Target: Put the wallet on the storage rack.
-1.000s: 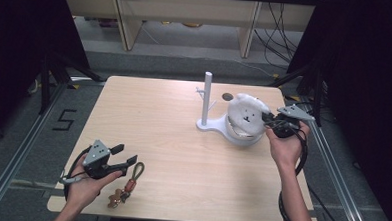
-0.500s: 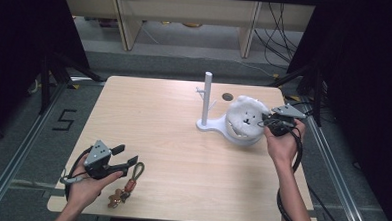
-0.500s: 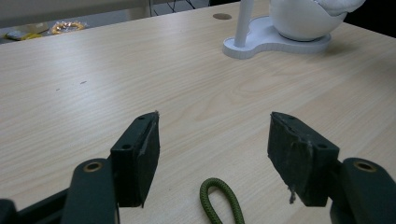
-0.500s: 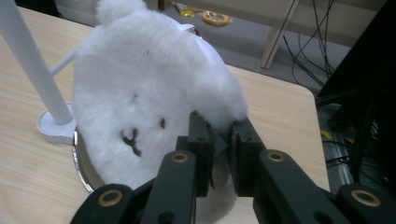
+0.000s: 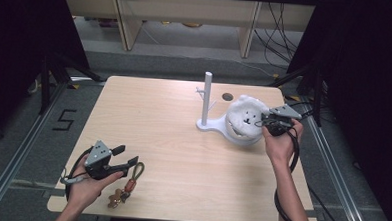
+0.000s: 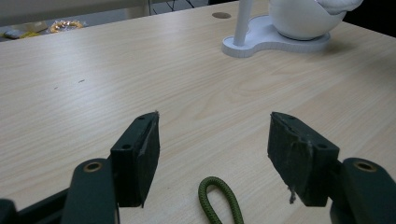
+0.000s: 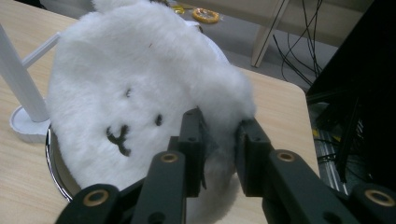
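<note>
A white plush animal face (image 5: 243,120) (image 7: 130,93) lies over a white bowl (image 6: 303,18) on the base of a white stand with an upright post (image 5: 206,98) at the table's right. My right gripper (image 5: 263,122) (image 7: 219,135) is at the plush's right edge. Its jaws have just been opening and now stand slightly apart, open, with a tuft of fur still between them. My left gripper (image 5: 127,156) (image 6: 212,149) rests open near the front left corner, its jaws either side of a green cord loop (image 6: 219,200) (image 5: 139,169).
The cord leads to a keychain cluster (image 5: 120,195) at the table's front edge. A small round hole (image 5: 227,96) sits behind the stand. The wooden table (image 5: 158,119) has shelving and cables on the floor beyond it, and dark stands on both sides.
The plush has turned a little on the bowl so its face shows more toward the camera, and the right gripper shifted slightly with it. The left hand has kept still.
</note>
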